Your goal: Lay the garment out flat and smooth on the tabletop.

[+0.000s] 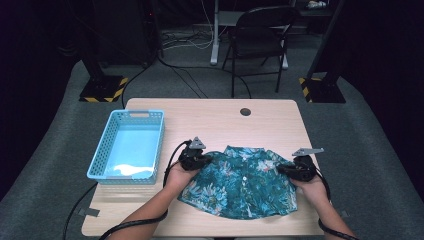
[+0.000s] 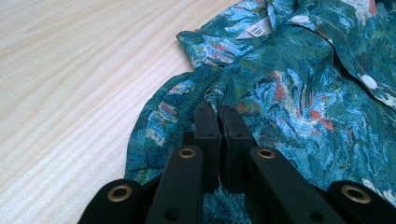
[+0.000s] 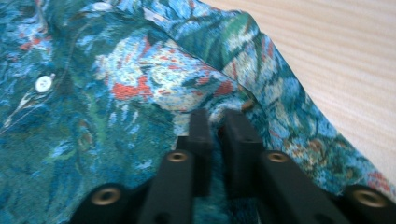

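Pinching the floral shirt (image 1: pixel 240 182) at both shoulders: left gripper (image 2: pixel 218 112) and right gripper (image 3: pixel 219 119) jaws clamped on cloth, flat on the desk (image 1: pixel 210 117).

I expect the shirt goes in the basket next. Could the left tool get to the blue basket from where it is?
Probably yes: the blue basket sits open-topped just left of the left tool, bare table between, though that tool is shut on the shirt.

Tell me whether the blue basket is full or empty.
Empty. In the high view the basket on the table's left side shows its bare pale floor, and the shirt lies spread beside it on the table.
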`<action>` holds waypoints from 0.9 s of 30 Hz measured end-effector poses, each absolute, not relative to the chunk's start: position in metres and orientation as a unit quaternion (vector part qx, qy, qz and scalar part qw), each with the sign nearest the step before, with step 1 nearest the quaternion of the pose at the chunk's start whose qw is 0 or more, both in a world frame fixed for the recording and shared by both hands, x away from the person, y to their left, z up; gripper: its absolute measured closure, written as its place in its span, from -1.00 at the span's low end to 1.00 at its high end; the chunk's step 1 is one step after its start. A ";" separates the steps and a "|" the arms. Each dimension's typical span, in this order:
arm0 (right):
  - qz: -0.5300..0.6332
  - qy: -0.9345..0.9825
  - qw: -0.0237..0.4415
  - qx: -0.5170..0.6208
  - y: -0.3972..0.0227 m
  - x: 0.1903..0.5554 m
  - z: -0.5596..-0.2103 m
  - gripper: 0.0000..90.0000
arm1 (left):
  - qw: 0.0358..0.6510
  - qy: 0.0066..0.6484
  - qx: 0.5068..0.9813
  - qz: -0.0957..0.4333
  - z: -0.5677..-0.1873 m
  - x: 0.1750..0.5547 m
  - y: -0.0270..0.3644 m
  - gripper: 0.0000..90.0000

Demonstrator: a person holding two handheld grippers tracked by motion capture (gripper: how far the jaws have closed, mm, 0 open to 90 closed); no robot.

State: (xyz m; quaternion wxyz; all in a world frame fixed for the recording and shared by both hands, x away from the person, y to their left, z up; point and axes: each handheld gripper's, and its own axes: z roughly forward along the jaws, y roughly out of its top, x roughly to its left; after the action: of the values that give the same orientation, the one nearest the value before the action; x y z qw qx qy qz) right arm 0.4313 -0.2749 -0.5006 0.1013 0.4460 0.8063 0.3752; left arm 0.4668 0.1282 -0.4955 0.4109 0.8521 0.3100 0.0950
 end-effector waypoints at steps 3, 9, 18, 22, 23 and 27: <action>0.378 0.808 0.114 0.438 -0.272 0.431 -0.496 0.93 | 0.412 0.312 0.850 0.102 -0.493 0.469 0.129 0.95; 0.402 0.794 0.156 0.430 -0.268 0.430 -0.477 0.97 | 0.434 0.319 0.833 0.127 -0.473 0.475 0.137 0.96; 0.440 0.777 0.219 0.393 -0.260 0.419 -0.434 0.98 | 0.471 0.300 0.813 0.165 -0.431 0.464 0.151 0.96; 0.444 0.782 0.226 0.376 -0.258 0.408 -0.427 0.97 | 0.470 0.283 0.820 0.165 -0.430 0.447 0.157 0.96; 0.444 0.784 0.226 0.370 -0.258 0.404 -0.427 0.97 | 0.467 0.279 0.823 0.162 -0.432 0.442 0.158 0.96; 0.442 0.796 0.214 0.354 -0.257 0.385 -0.433 0.97 | 0.460 0.273 0.833 0.143 -0.446 0.424 0.166 0.96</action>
State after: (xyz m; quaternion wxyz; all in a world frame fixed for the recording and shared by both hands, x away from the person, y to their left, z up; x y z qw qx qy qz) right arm 0.3853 -0.2566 -0.4334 0.2144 0.3540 0.7957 0.4422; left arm 0.4239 0.1655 -0.4457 0.4604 0.8326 0.2729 0.1427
